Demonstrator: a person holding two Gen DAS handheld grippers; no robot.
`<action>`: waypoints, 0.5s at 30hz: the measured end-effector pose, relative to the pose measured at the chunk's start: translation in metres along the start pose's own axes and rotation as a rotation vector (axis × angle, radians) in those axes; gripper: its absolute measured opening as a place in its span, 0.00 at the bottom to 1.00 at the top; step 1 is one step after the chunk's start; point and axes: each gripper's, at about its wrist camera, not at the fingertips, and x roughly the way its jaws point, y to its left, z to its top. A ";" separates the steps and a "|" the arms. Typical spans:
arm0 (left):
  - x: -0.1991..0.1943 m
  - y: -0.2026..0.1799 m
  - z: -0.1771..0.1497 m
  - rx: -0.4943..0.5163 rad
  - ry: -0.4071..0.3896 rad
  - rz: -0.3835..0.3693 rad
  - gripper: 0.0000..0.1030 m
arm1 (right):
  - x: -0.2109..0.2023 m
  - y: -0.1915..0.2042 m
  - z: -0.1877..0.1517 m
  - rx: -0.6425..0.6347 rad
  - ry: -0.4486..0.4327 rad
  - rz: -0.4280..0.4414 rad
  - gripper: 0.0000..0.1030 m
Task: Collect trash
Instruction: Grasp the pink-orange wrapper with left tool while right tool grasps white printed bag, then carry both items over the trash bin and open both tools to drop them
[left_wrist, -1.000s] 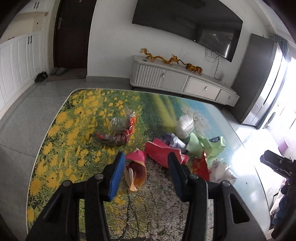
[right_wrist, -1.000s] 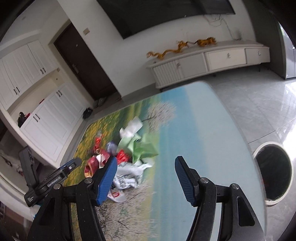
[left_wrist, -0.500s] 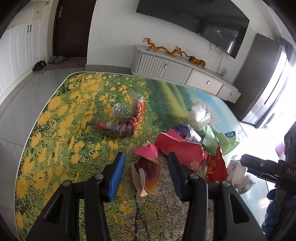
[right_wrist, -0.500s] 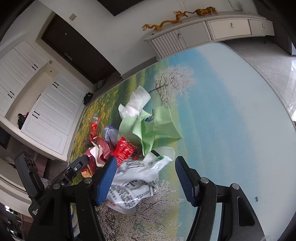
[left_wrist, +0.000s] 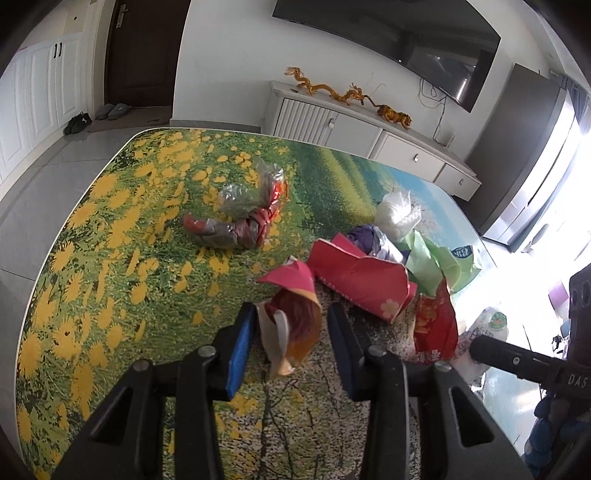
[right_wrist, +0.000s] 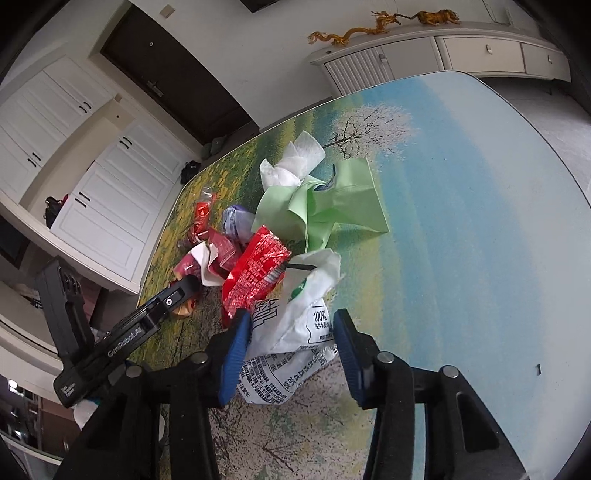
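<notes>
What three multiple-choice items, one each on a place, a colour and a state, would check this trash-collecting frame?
1. Where does the white bag lie?
A. Between the right gripper's jaws
B. On the cabinet
C. On the floor

2. What colour is the wrapper touching the white bag's upper left edge?
A. Blue
B. Red
C. Black

3. How is the left gripper?
A. Shut on the green paper
B. Out of view
C. Open around a torn pink and orange packet

Key: 1 A, the right gripper has a blue pad on each side of the bag. 2 B, the red wrapper overlaps that edge. 3 C, the packet sits in the gap, with no pad seen pressing it; the green paper lies farther right.
</notes>
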 end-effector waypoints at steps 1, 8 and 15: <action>-0.002 -0.001 -0.001 0.000 0.000 0.001 0.31 | -0.002 0.000 -0.003 -0.005 -0.002 0.001 0.39; -0.017 -0.002 -0.010 -0.018 -0.014 -0.006 0.25 | -0.023 -0.001 -0.017 -0.011 -0.036 0.017 0.35; -0.045 -0.014 -0.016 -0.012 -0.053 -0.019 0.24 | -0.056 -0.008 -0.022 -0.013 -0.115 0.005 0.35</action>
